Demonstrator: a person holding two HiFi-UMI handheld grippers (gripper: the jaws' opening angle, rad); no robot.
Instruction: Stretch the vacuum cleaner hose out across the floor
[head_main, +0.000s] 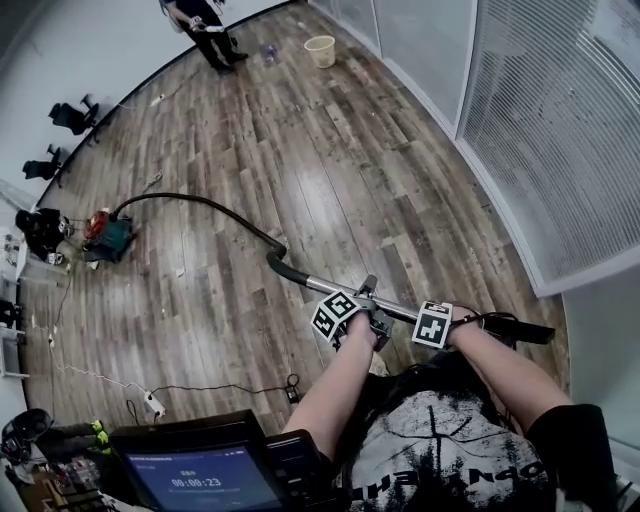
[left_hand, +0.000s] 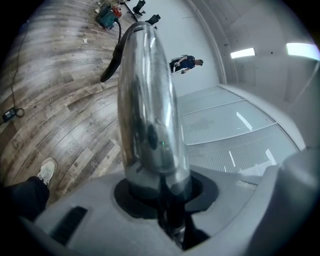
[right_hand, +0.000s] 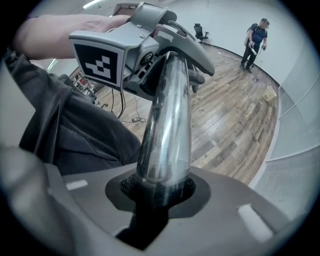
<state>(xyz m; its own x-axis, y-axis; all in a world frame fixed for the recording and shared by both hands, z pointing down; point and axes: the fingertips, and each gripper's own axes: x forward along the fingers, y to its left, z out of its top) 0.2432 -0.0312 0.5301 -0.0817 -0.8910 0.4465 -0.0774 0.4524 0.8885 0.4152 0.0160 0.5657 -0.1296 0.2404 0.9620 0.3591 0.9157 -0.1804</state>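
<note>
Left tool (head_main: 368, 312) and right tool (head_main: 455, 328) clench the metal wand (head_main: 330, 289); its hose (head_main: 215, 207) trails toward ten o'clock to the vacuum (head_main: 108, 238).

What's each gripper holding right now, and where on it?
Both clamp the vacuum's chrome wand: left gripper mid-tube, on the hose side; right gripper beside it, nearer the tube's dark free end.

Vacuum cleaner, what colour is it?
The vacuum cleaner is teal with a red top; clearest in the head view.
</note>
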